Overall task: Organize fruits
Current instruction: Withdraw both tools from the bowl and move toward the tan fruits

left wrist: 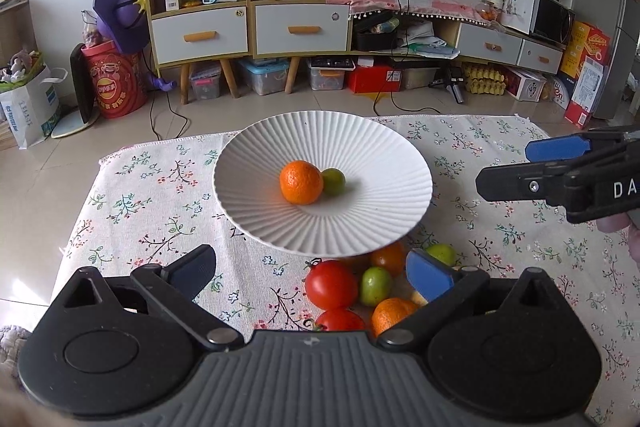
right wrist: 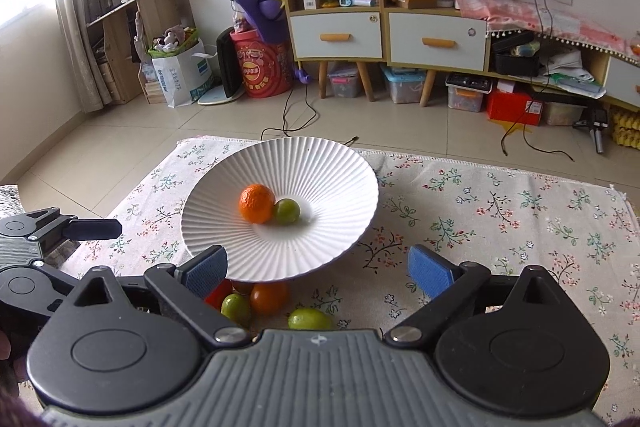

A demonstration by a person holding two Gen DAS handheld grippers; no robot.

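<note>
Left gripper [left wrist: 316,273] hangs wide and empty right over the loose fruit pile [left wrist: 360,287] on the cloth [left wrist: 152,211], right gripper [right wrist: 318,265] wide too, so next pick looks like the tomato [left wrist: 331,284], bound for the plate [left wrist: 256,215] beyond, already holding an orange [left wrist: 301,182] and green fruit [left wrist: 334,181].

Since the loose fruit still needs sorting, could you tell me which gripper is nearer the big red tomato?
Left. The left gripper hangs open right over the red tomato; the right gripper sits farther right, above the lime.
</note>
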